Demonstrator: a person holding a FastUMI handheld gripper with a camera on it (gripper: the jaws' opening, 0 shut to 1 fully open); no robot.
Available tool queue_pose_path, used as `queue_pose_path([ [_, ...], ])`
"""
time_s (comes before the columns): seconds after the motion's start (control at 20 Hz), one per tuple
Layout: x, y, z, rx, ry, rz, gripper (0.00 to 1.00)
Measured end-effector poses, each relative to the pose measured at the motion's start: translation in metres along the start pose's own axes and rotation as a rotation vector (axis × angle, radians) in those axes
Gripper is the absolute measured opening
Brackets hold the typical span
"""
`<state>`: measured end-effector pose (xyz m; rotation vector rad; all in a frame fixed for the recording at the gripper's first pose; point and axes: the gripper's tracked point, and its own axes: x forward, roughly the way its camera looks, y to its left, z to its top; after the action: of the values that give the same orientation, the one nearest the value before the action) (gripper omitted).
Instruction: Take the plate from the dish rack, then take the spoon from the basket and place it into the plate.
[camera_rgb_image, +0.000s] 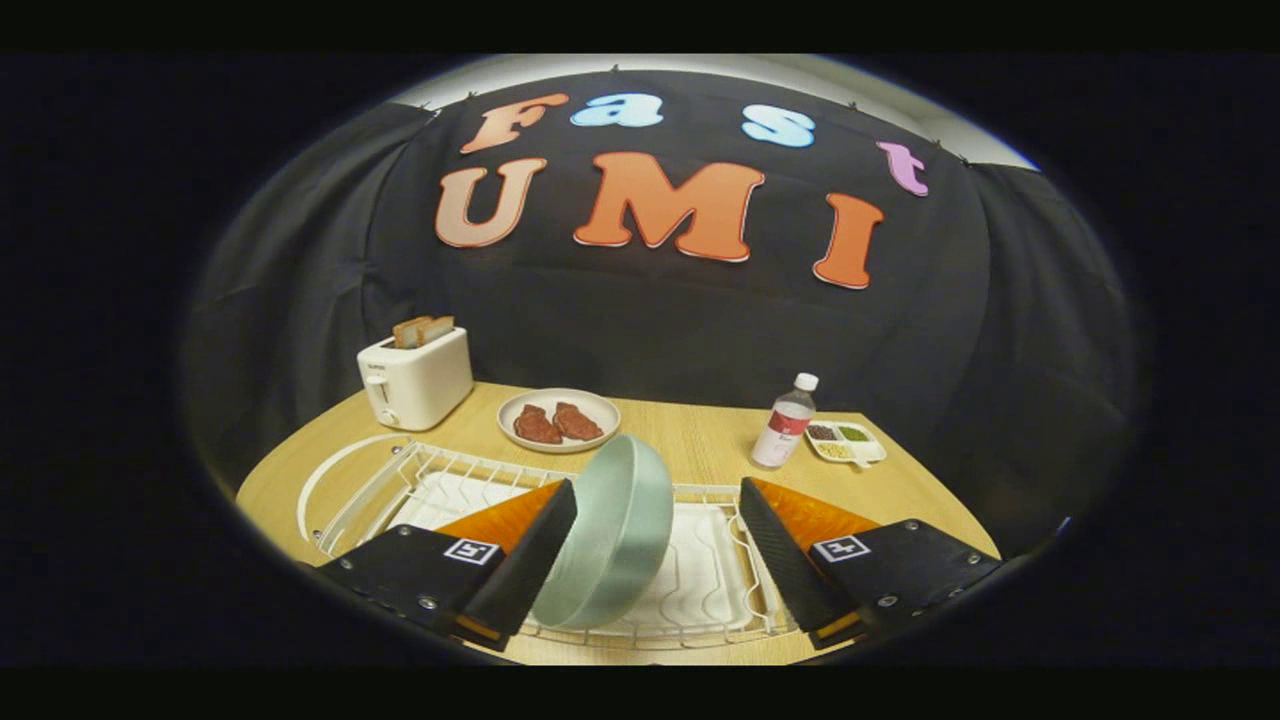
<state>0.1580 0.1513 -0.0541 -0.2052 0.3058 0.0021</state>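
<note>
One plate (610, 535) on edge, between spread gripper (655, 500) fingers.

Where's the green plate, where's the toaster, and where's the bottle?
Green plate (612, 535): gripper view, on its outer side, standing on edge in the rack between the open tongs.
Toaster (417, 378): gripper view, on its front wall.
Bottle (786, 425): gripper view, on its labelled body.

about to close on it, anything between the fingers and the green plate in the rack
Nothing visible does. The pale green plate stands on edge in the white wire dish rack, between the open gripper fingers, nearer one finger.
</note>
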Motion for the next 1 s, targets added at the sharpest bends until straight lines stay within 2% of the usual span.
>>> queue_pose_path([
  [0.2,0.016,0.014,-0.031,0.097,0.148,0.023,0.95],
  [0.35,0.02,0.023,-0.039,0.145,0.189,0.032,0.79],
  [0.45,0.024,0.027,-0.045,0.155,0.214,0.021,0.6],
  [0.6,0.021,0.023,-0.044,0.156,0.235,-0.038,0.35],
  [0.75,0.022,0.022,-0.041,0.15,0.234,-0.087,0.31],
  [1.0,0.02,0.021,-0.033,0.15,0.218,-0.097,0.3],
])
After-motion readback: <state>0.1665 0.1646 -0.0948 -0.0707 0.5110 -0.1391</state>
